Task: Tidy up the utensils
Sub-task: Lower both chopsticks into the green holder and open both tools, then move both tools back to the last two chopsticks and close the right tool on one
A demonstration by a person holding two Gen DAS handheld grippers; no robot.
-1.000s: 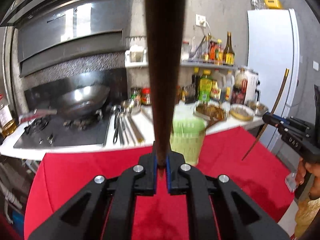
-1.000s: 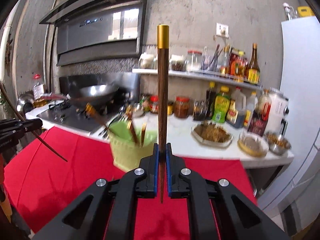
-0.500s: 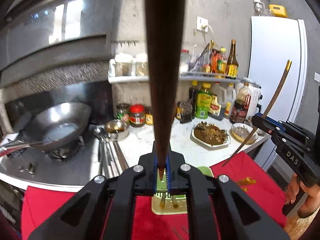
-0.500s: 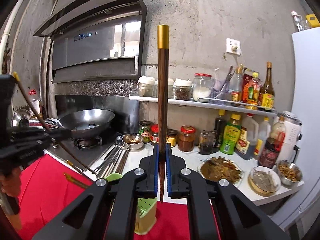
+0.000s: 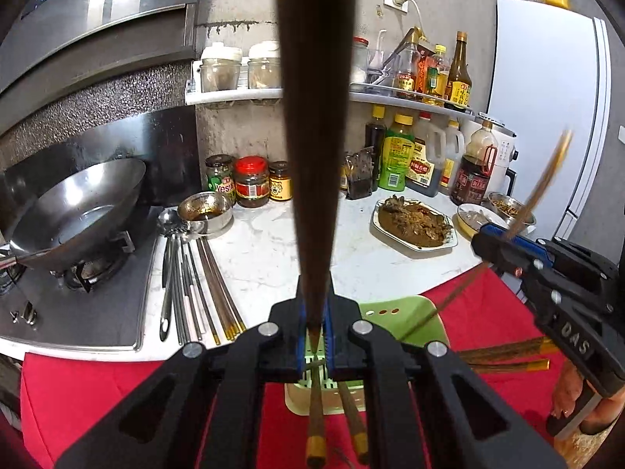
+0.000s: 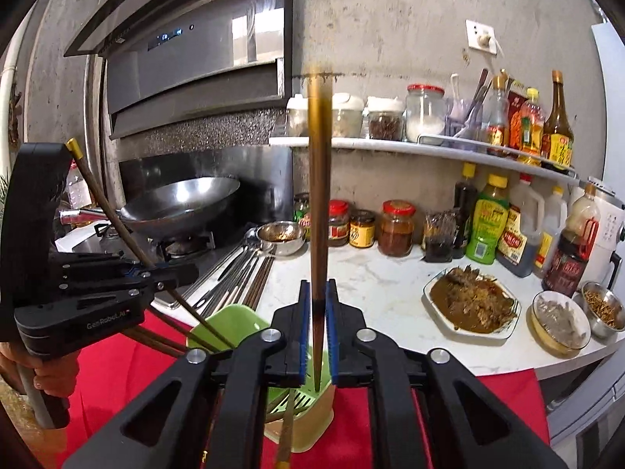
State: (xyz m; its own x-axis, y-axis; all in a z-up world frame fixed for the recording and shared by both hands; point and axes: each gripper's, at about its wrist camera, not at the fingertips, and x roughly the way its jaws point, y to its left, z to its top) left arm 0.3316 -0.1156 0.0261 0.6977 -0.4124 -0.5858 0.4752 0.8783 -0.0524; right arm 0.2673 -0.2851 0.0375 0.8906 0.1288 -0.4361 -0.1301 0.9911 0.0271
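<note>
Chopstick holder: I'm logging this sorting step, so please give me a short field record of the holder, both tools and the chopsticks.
holder: green holder on the red cloth, chopsticks already in it
left tool: left tool shut on a dark chopstick
right tool: right tool jaws opening; gold-capped chopstick between them, gaps on both sides, its tip down in the holder
still loose: chopsticks on the cloth
counter: spoons and more chopsticks beside the stove
</note>
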